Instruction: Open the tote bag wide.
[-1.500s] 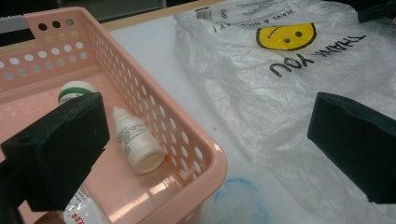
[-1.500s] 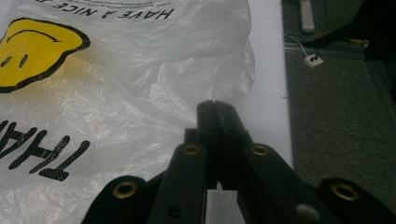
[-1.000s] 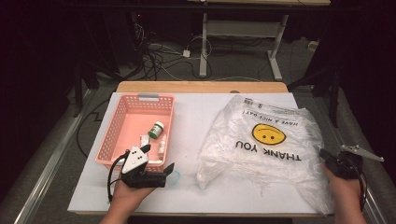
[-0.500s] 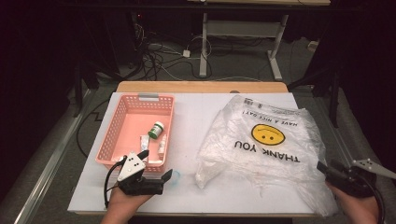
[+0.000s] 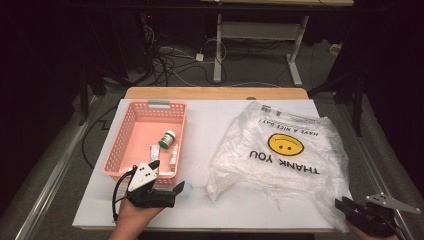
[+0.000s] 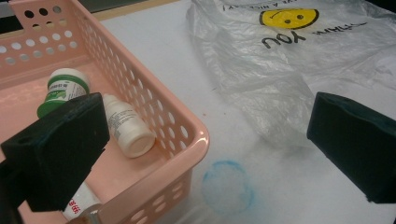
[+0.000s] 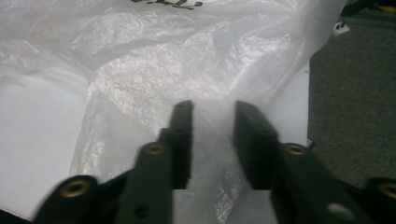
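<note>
The right tongs (image 7: pixel 212 121) have slid back, narrowing over one plastic bag (image 5: pixel 280 150); left tongs (image 6: pixel 205 140) gape wide, empty.

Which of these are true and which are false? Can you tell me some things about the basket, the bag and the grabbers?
1. The pink basket holds a green-capped bottle. True.
2. The plastic bag has a smiley face on it. True.
3. The bag lies inside the basket. False: it lies on the table, to the basket's right.
4. The left gripper is clamped on a bottle. False: its jaws stand wide open, with nothing between them.
5. The right gripper is at the bag's edge, bag plastic between its jaws. True.
</note>
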